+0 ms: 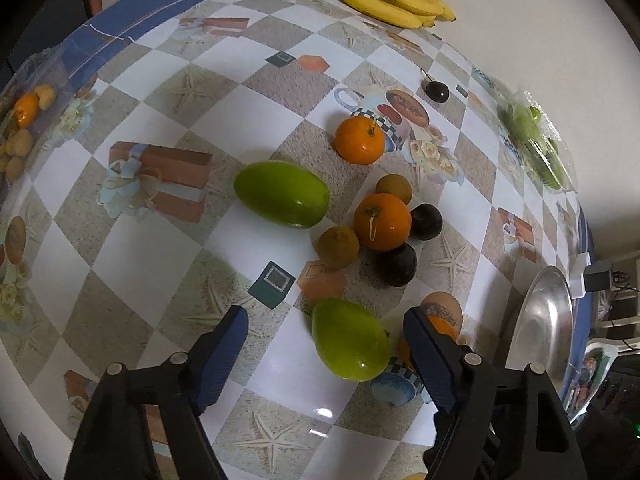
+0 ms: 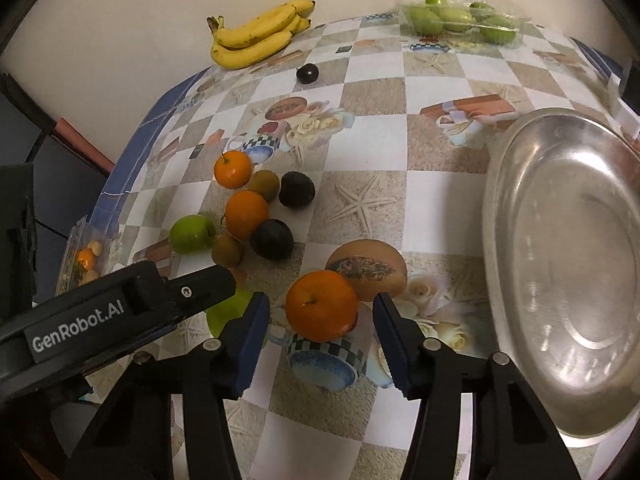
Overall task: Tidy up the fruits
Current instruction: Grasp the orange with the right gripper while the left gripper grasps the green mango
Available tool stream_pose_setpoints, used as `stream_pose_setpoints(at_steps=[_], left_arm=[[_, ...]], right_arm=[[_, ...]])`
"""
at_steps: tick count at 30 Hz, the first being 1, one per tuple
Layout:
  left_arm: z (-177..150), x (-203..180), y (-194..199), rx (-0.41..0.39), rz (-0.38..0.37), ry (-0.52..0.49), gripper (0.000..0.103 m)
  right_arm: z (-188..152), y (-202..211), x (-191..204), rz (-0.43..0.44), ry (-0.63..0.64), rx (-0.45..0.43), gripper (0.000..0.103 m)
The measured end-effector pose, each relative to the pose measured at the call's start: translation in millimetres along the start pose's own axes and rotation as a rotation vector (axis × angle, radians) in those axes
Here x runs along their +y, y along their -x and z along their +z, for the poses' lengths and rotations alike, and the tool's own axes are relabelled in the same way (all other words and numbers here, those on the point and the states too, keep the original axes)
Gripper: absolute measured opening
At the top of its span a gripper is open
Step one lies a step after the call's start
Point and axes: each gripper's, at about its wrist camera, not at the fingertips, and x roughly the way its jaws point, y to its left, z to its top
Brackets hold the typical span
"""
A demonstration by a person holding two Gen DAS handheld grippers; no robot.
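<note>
The surface (image 2: 380, 152), under a checkered cloth printed with cups, starfish and gift boxes, carries everything. A large oval metal dish (image 2: 560, 272) sits at its right edge and holds nothing. A bunch of bananas (image 2: 256, 36) lies at the far edge against the wall, and a clear plastic tray of green fruits (image 2: 460, 20) sits at the far right corner. Another clear tray with small orange and pale pieces (image 1: 20, 128) rests at the left edge.

The left gripper (image 1: 326, 334) hangs low over the surface with its jaws spread wide and nothing between the pads; a green fruit (image 1: 350, 340) lies on the cloth in the gap between them, touched by neither. The right gripper (image 2: 320, 318) likewise has its jaws apart, with an orange (image 2: 322, 306) resting on the surface between them and free of both pads.

Toward the middle, a second, longer green fruit (image 1: 282, 194) lies apart from a tight cluster: an orange with a stem (image 1: 382, 222), two dark plums (image 1: 426, 222) (image 1: 396, 264) and two small brownish fruits (image 1: 338, 246) (image 1: 394, 188), all touching or nearly so. Another orange (image 1: 359, 140) sits just beyond the cluster. A lone dark cherry-like fruit (image 1: 436, 90) with a stem lies near the far edge, short of the bananas.
</note>
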Motion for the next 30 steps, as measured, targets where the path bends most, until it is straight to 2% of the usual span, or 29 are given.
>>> stream_pose_setpoints(at_steps=[4, 6, 8, 17, 23, 28, 30], left_arm=[[1, 0, -1, 0.003, -0.002, 0.004, 0.081], [1, 0, -2, 0.005, -0.004, 0.003, 0.081], [1, -1, -2, 0.005, -0.002, 0.002, 0.081], [-1, 2, -4, 0.012, 0.001, 0.012, 0.081], [-4, 2, -10, 0.039, -0.005, 0.016, 0.071], [-8, 2, -16, 0.08, -0.057, 0.044, 0.061], [-10, 0, -17, 0.087, -0.058, 0.037, 0.05]], right_arm=[[1, -7, 0, 0.004, -0.006, 0.011, 0.055], [1, -10, 0, 0.006, -0.01, 0.018, 0.046], [1, -11, 0, 0.0, -0.013, 0.022, 0.043], [-2, -8, -6, 0.006, -0.047, 0.022, 0.041], [-4, 5, -16, 0.008, -0.106, 0.013, 0.041], [-7, 16, -20, 0.003, -0.125, 0.0, 0.041], [-8, 21, -20, 0.005, -0.127, -0.007, 0.041]])
